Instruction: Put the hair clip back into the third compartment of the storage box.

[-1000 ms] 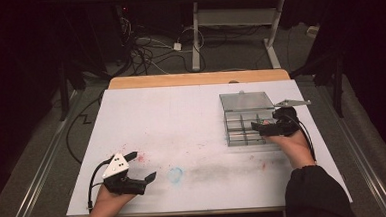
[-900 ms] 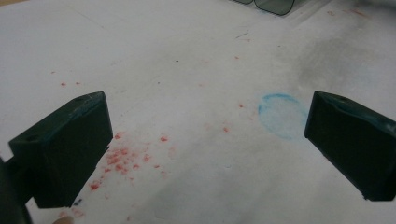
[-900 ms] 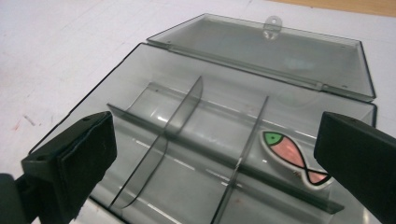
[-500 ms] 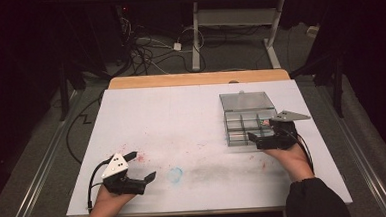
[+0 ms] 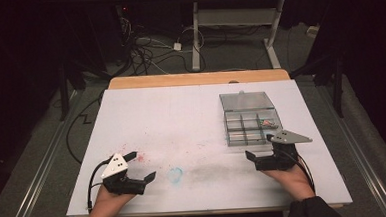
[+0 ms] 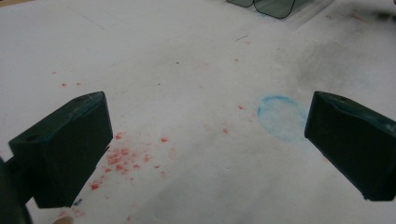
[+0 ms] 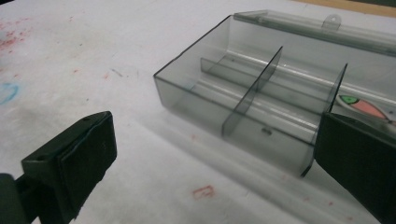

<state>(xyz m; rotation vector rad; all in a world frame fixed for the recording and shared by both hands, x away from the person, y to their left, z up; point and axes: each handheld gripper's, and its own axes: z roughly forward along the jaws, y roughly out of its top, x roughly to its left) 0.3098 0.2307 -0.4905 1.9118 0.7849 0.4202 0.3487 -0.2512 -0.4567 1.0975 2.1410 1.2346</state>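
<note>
Both your left gripper (image 5: pixel 138 167) at 7 o'clock and right gripper (image 5: pixel 261 147) at 4 o'clock: jaws spread, empty; compartment box (image 5: pixel 250 119) open, one small item inside, nothing in progress.

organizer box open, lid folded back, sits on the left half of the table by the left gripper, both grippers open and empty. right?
Not quite. The organizer box sits on the right half of the table, just ahead of the right gripper, as the high view shows. The rest holds: lid folded back, left gripper and right both open and empty.
</note>
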